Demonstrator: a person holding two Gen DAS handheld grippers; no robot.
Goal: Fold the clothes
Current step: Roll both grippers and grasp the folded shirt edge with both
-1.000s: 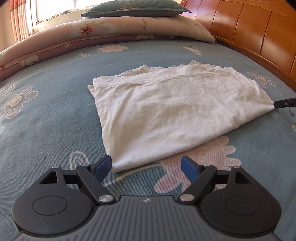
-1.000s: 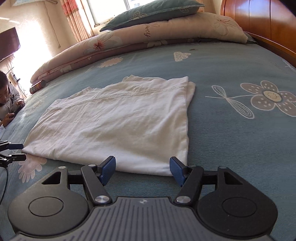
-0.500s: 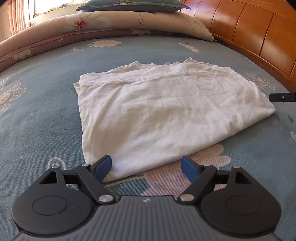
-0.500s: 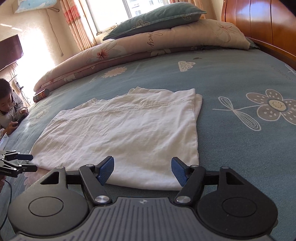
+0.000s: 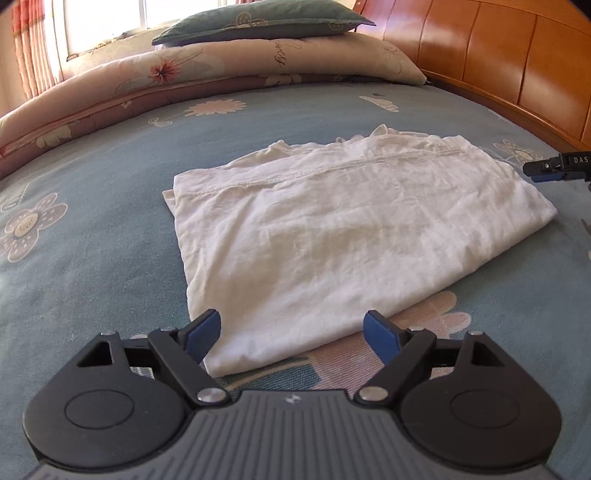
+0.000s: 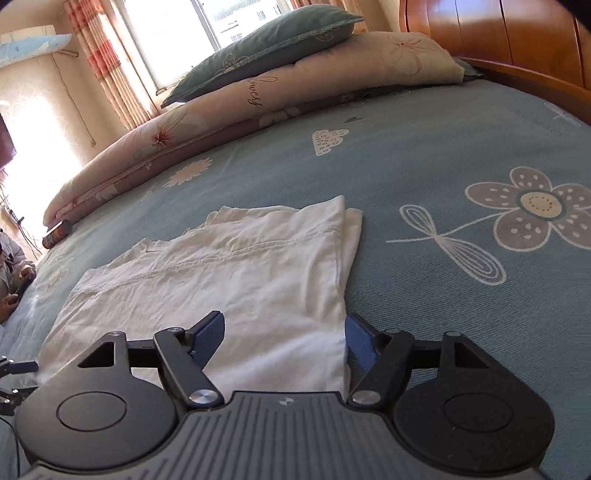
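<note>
A white garment [image 5: 351, 236] lies folded into a rough rectangle on the blue flowered bedspread [image 5: 92, 240]. My left gripper [image 5: 293, 334] is open, its blue pads either side of the garment's near left corner. In the right wrist view the same garment [image 6: 229, 280] fills the lower middle. My right gripper [image 6: 284, 336] is open with the garment's near right corner between its pads. The right gripper's fingertips [image 5: 543, 171] show at the far right edge of the left wrist view. The left gripper's tips [image 6: 18, 367] show at the lower left of the right wrist view.
A rolled quilt [image 5: 221, 74] with a green pillow [image 5: 266, 24] on it runs along the far side of the bed. A wooden headboard [image 5: 517, 62] bounds the right. A person [image 6: 11, 280] sits at the left beside the bed, near a dark can [image 6: 55, 234].
Both grippers have moved forward, so the garment's near corners now sit between their open pads. The right gripper has come lower and closer to the cloth.
</note>
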